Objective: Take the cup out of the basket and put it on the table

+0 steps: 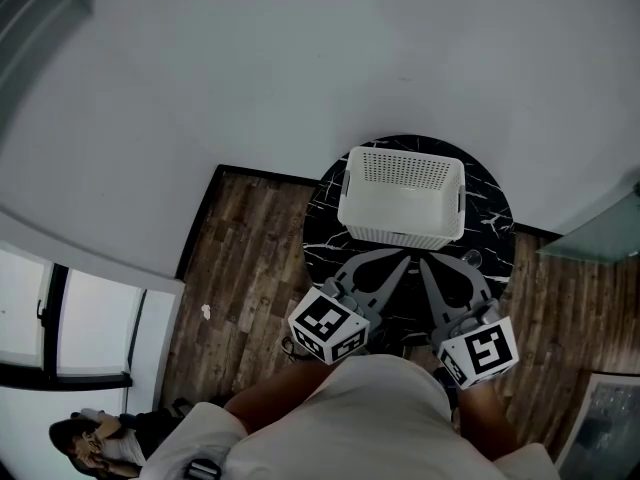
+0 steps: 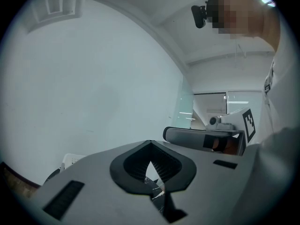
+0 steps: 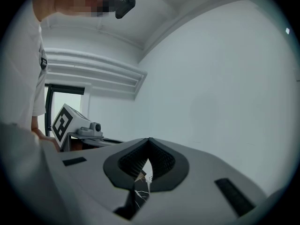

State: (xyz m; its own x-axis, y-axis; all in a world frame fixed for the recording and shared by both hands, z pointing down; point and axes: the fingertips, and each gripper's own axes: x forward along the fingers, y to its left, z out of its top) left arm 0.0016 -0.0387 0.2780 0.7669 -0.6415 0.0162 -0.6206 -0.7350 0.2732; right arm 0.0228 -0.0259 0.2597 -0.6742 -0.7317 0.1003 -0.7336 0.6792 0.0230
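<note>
Low in the frame's centre, the left tool [image 2: 150, 144] and right tool [image 3: 149, 142] are closed on nothing. The white basket [image 1: 402, 183] stands on the black table [image 1: 325, 218]. What seems to be the clear cup [image 1: 470, 258] sits on the table by the basket's lower right corner.

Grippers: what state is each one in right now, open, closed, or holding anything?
Left gripper: closed, holding nothing.
Right gripper: closed, holding nothing.

Your head camera: high, facing steeply down on the table [image 1: 495, 218]. Your gripper cameras: low, angled upward, sharing the white wall [image 2: 93, 88].
</note>
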